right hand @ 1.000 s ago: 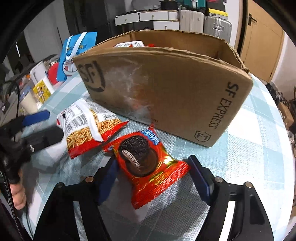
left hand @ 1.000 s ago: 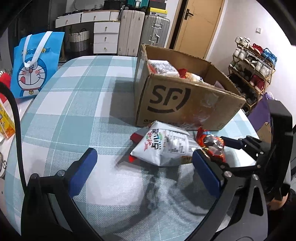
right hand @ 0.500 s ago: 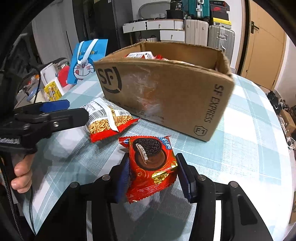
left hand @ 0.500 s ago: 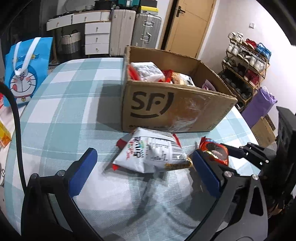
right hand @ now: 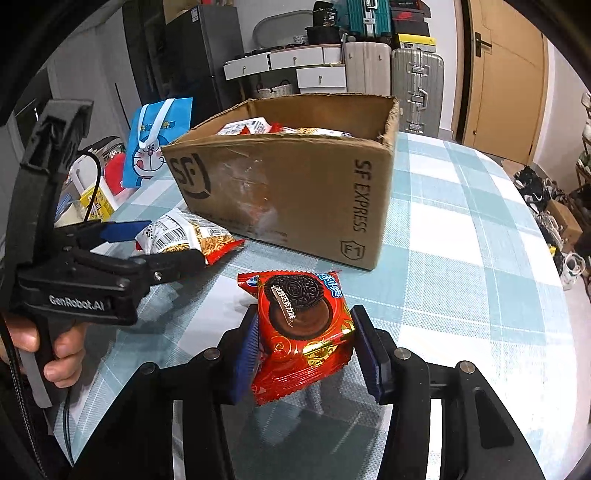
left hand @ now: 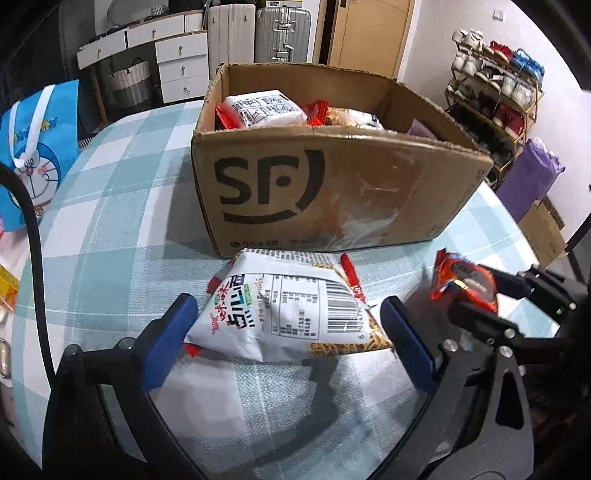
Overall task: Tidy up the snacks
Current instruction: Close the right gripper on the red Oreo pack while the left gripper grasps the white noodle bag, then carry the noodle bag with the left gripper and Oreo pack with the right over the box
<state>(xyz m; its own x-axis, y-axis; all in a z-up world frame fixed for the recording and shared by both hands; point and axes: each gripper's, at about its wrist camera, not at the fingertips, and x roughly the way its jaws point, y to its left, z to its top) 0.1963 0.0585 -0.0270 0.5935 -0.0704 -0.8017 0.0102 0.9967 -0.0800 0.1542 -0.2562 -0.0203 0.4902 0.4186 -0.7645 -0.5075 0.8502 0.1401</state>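
Note:
An open SF cardboard box [left hand: 332, 184] holds several snack packs on the checked table [left hand: 122, 192]. A white and red noodle snack bag [left hand: 284, 306] lies in front of the box, between the open fingers of my left gripper [left hand: 288, 332], which straddle it. My right gripper [right hand: 306, 350] is shut on a red Oreo pack [right hand: 303, 332] and holds it above the table. The pack also shows in the left wrist view [left hand: 465, 284]. The box [right hand: 295, 184], the noodle bag [right hand: 184, 236] and my left gripper [right hand: 147, 247] show in the right wrist view.
A blue Doraemon bag [left hand: 33, 155] stands at the table's left edge, also in the right wrist view [right hand: 155, 147]. A yellow box [right hand: 96, 203] sits beside it. Drawers, suitcases [left hand: 280, 33] and a shoe rack [left hand: 495, 96] stand beyond the table.
My right gripper closed on the Oreo pack and lifted it off the table. My left gripper moved forward until its open fingers straddle the noodle bag.

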